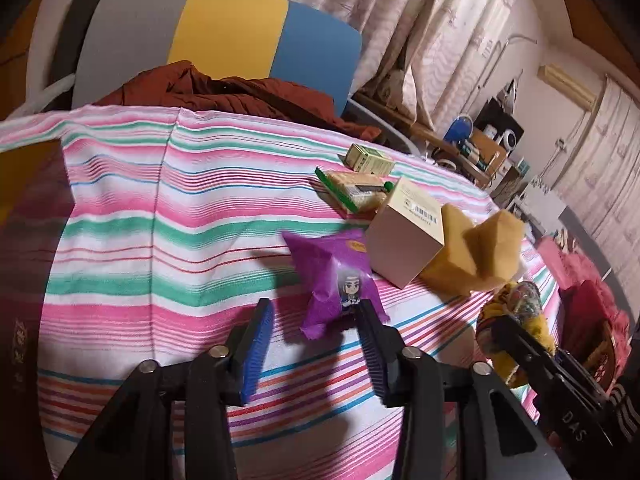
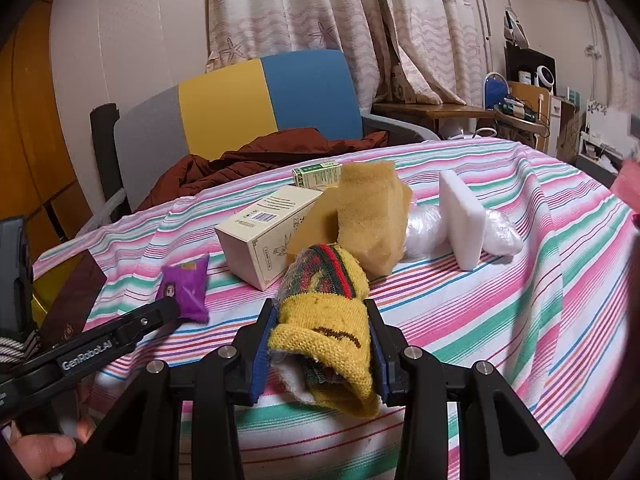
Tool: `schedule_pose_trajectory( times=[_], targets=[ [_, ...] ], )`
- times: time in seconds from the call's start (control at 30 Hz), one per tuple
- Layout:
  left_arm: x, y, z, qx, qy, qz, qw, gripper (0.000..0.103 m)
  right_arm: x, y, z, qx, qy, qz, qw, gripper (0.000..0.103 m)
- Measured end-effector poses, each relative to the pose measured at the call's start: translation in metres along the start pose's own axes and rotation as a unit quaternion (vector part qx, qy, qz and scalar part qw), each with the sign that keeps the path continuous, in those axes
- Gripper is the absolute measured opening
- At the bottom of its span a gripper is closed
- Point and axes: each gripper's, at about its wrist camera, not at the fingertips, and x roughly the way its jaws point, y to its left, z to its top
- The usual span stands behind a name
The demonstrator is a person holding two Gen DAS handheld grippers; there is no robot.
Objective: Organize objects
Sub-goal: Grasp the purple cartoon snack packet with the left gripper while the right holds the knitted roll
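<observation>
A purple snack packet (image 1: 332, 276) with a cartoon figure lies on the striped tablecloth (image 1: 160, 220). My left gripper (image 1: 314, 306) stands open around its near end; the right pad touches the packet and the left pad stands clear of it. In the right wrist view the same packet (image 2: 186, 284) lies at the tip of a left finger (image 2: 160, 312). My right gripper (image 2: 322, 304) is shut on a rolled yellow knitted sock (image 2: 324, 332) with red and green bands, held just above the cloth. From the left wrist view the sock (image 1: 516, 312) shows at the right.
A beige box (image 2: 264, 232), a yellow sponge (image 2: 368, 216), a white foam block (image 2: 464, 216), a clear plastic bag (image 2: 424, 232) and a small green box (image 2: 316, 174) crowd the table's middle. A flat green-edged packet (image 1: 352, 190) lies behind. A chair (image 1: 228, 36) with a brown garment (image 1: 240, 96) stands beyond.
</observation>
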Motion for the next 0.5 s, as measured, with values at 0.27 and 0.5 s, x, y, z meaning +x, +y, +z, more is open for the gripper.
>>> schedule_pose_trajectory(
  times=[0.27,0.5],
  targets=[
    [0.022,-0.031,0.021,0.059,0.015,0.029,0.9977,0.067,0.001,-0.008,-0.003,0.011,0.010,-0.011,1.000,0.041],
    [0.027,-0.010,0.024,0.025,0.014,0.022,0.9993,0.045,0.007,-0.015,-0.007,0.023,0.022,-0.011,0.999,0.041]
  ],
)
